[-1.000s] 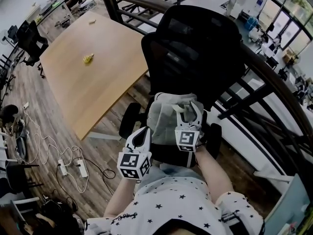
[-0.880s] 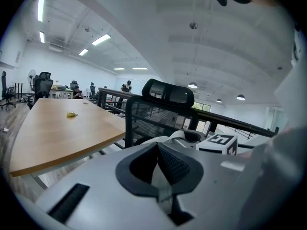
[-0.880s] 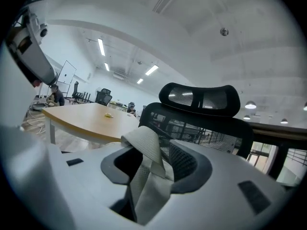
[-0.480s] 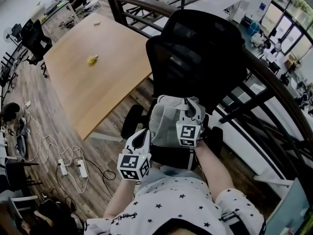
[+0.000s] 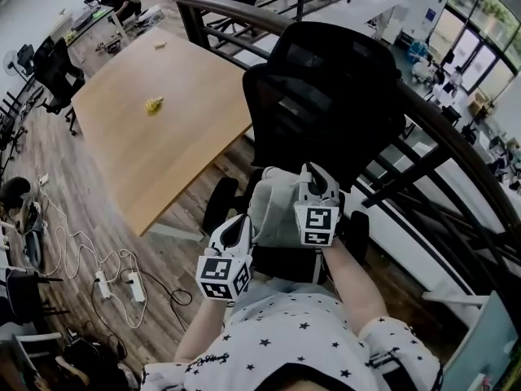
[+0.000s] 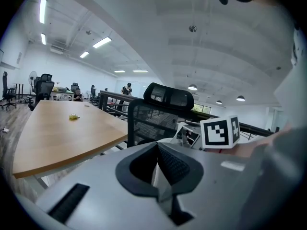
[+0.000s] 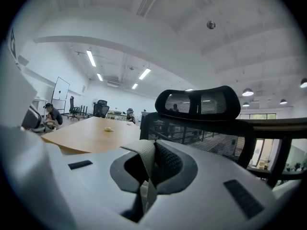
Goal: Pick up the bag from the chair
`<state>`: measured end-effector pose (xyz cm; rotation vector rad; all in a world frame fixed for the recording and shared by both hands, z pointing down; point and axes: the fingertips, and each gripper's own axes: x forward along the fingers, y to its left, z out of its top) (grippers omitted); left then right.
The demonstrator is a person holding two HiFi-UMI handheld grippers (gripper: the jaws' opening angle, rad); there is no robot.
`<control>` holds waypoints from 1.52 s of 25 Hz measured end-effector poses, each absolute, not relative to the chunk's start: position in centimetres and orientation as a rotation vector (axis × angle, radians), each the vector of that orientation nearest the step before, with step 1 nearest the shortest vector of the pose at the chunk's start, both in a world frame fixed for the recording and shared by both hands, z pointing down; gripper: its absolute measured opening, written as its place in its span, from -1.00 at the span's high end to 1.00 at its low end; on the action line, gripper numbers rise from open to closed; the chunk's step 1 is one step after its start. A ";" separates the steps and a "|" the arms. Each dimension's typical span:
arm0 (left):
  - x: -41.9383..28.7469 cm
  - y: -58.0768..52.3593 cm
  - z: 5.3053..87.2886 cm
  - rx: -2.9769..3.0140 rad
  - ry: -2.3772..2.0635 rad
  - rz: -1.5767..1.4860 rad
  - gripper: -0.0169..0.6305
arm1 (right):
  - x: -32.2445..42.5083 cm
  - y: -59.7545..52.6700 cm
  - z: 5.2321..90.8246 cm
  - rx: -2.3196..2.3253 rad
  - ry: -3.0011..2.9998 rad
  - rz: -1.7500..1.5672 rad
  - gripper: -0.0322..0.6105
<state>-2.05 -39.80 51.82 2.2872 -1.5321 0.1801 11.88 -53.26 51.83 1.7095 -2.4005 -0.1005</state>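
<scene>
The grey bag (image 5: 275, 208) is seen over the seat of the black office chair (image 5: 326, 96), in front of its mesh backrest. Whether its underside rests on the seat cannot be made out from the head view. A grey woven strap (image 7: 145, 159) of the bag is clamped in the right gripper (image 5: 314, 177). In the right gripper view the jaws are seen closed on it, and the strap is looped up over the left jaw. The gripper is held at the bag's top right, with its marker cube turned toward the person.

The left gripper (image 5: 242, 225) is held lower, at the bag's left edge. In the left gripper view its jaws are seen pressed together, and nothing that can be named is held between them. Actual contact with the bag cannot be judged.

The chair's headrest (image 7: 199, 102) is shown upright beyond the right jaws. A light wooden table (image 5: 138, 145) is placed to the chair's left, with a small yellow object (image 5: 152, 103) lying on it. White power strips (image 5: 134, 286) and cables are spread on the wooden floor below. A dark railing (image 5: 456, 149) is run behind the chair.
</scene>
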 end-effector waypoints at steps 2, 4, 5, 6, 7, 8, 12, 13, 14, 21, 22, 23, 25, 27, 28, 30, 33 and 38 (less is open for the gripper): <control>-2.4 -39.2 51.7 2.291 -1.529 0.171 0.92 | 11.6 -52.2 51.2 1.716 -2.404 -0.093 0.92; -3.0 -38.2 51.7 2.298 -1.526 0.159 0.92 | 11.2 -50.9 50.9 1.729 -2.400 -0.093 0.92; -3.3 -37.7 51.7 2.305 -1.523 0.152 0.92 | 11.0 -50.2 50.6 1.741 -2.396 -0.097 0.92; -3.5 -37.3 51.6 2.313 -1.520 0.144 0.92 | 11.0 -49.6 50.1 1.754 -2.393 -0.104 0.92; -3.7 -37.0 51.3 2.320 -1.517 0.135 0.92 | 10.9 -49.0 49.5 1.765 -2.390 -0.112 0.92; -3.8 -36.6 51.0 2.325 -1.515 0.126 0.92 | 10.9 -48.5 48.8 1.773 -2.389 -0.118 0.92; -4.1 -34.8 49.4 2.329 -1.516 0.088 0.92 | 11.2 -46.5 45.9 1.804 -2.383 -0.136 0.92; -4.2 -34.3 49.1 2.331 -1.515 0.081 0.92 | 11.3 -46.0 45.5 1.815 -2.375 -0.138 0.92; -4.3 -33.7 48.9 2.334 -1.513 0.076 0.92 | 11.5 -45.5 45.2 1.827 -2.364 -0.138 0.92; -5.4 -28.6 47.3 2.364 -1.515 0.058 0.92 | 11.5 -40.4 43.2 1.884 -2.335 -0.154 0.92; -5.5 -27.8 47.2 2.368 -1.515 0.060 0.92 | 11.3 -39.6 42.9 1.888 -2.334 -0.159 0.92; -5.7 -27.0 47.2 2.371 -1.514 0.062 0.92 | 11.2 -38.8 42.6 1.890 -2.335 -0.165 0.92; -6.0 -25.3 47.2 2.376 -1.509 0.064 0.92 | 10.9 -36.9 42.1 1.894 -2.338 -0.175 0.92; -6.2 -23.2 47.1 2.386 -1.501 0.063 0.92 | 10.6 -34.7 41.4 1.895 -2.344 -0.185 0.92; -6.4 -22.1 47.2 2.392 -1.498 0.063 0.92 | 10.4 -33.5 41.1 1.895 -2.349 -0.193 0.92; -6.6 -19.7 47.5 2.402 -1.491 0.063 0.92 | 10.0 -30.8 40.5 1.895 -2.359 -0.210 0.92; -7.0 -15.7 47.9 2.416 -1.483 0.058 0.92 | 9.8 -26.5 39.9 1.906 -2.363 -0.215 0.92; -7.9 -9.3 47.9 2.427 -1.465 0.062 0.92 | 9.0 -19.4 39.0 1.919 -2.363 -0.172 0.92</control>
